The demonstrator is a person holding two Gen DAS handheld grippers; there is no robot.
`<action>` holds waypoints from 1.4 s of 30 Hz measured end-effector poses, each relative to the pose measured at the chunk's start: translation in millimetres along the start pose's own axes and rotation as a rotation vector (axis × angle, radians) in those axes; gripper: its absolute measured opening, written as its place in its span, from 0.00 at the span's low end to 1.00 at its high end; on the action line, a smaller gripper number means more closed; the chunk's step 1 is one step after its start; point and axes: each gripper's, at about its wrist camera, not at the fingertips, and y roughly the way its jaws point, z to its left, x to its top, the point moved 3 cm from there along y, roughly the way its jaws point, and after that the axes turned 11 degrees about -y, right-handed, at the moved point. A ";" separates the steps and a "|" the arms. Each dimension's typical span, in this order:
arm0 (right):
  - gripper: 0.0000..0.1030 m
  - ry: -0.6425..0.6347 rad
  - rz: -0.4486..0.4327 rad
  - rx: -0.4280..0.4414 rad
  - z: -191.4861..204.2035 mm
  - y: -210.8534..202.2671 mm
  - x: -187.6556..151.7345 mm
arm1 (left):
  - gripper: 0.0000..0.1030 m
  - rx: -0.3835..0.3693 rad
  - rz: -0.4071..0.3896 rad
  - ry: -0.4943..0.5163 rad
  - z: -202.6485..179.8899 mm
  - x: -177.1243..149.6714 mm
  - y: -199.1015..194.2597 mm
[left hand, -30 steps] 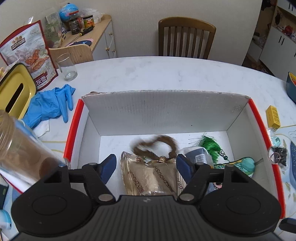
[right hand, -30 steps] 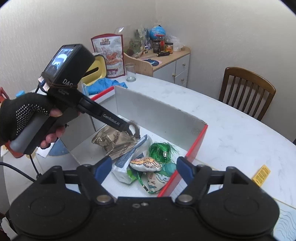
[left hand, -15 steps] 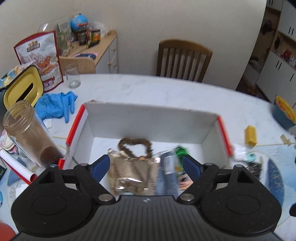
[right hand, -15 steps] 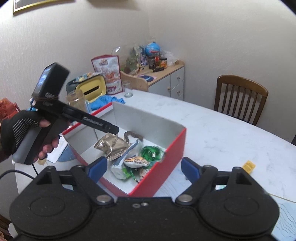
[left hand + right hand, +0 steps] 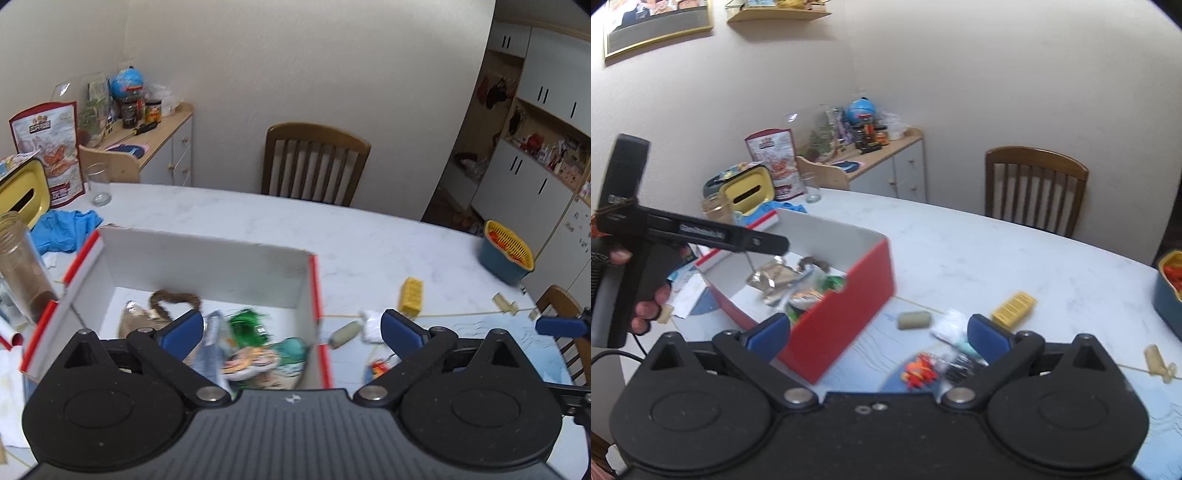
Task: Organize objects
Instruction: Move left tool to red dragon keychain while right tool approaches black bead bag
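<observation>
Both views are motion-blurred, so the contents of the red box (image 5: 317,295) read only roughly: a crumpled gold pouch (image 5: 772,277), a brown braided loop (image 5: 177,297), a green tassel (image 5: 247,319) and flat printed pieces, with the near part of the pile cut off behind the left hand-held gripper (image 5: 291,328) body. The box stands on the white counter (image 5: 332,229), open at the top. To its right, loose on the counter, lie a small olive cylinder (image 5: 913,319), a white crumpled scrap (image 5: 371,326), a yellow block (image 5: 411,295) and a red-orange trinket (image 5: 919,371), the last too smeared to identify. In the right wrist view the left hand-held gripper appears from the side, held above the box's far-left corner by a gloved hand (image 5: 631,291) that the frame's left edge cuts off; it tilts downward toward the box. The jaws of both the left and the right hand-held gripper (image 5: 879,334) have just been opening and now stand wide apart, with nothing between the pads. A blue-padded fingertip of the right hand-held gripper shows at the right edge of the left wrist view.
</observation>
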 end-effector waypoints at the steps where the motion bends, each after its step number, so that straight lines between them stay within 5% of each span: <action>1: 0.99 0.004 0.001 -0.011 -6.3 -2.8 -5.1 | 1.00 -0.006 -0.007 0.001 -6.1 -1.9 -0.4; 12: 0.99 0.018 0.021 -0.146 -74.2 -14.7 -48.9 | 1.00 -0.015 -0.059 0.135 -80.0 -35.0 15.1; 22: 0.98 0.033 0.093 -0.120 -111.1 7.7 -63.9 | 1.00 0.011 -0.029 0.241 -129.7 -90.5 53.5; 40: 0.84 0.097 0.230 0.005 -113.3 104.4 -66.2 | 0.99 0.072 0.085 0.136 -112.0 -129.0 134.3; 42: 0.80 0.091 0.240 0.031 -109.0 113.6 -66.0 | 0.92 0.072 0.090 0.128 -109.3 -130.6 139.0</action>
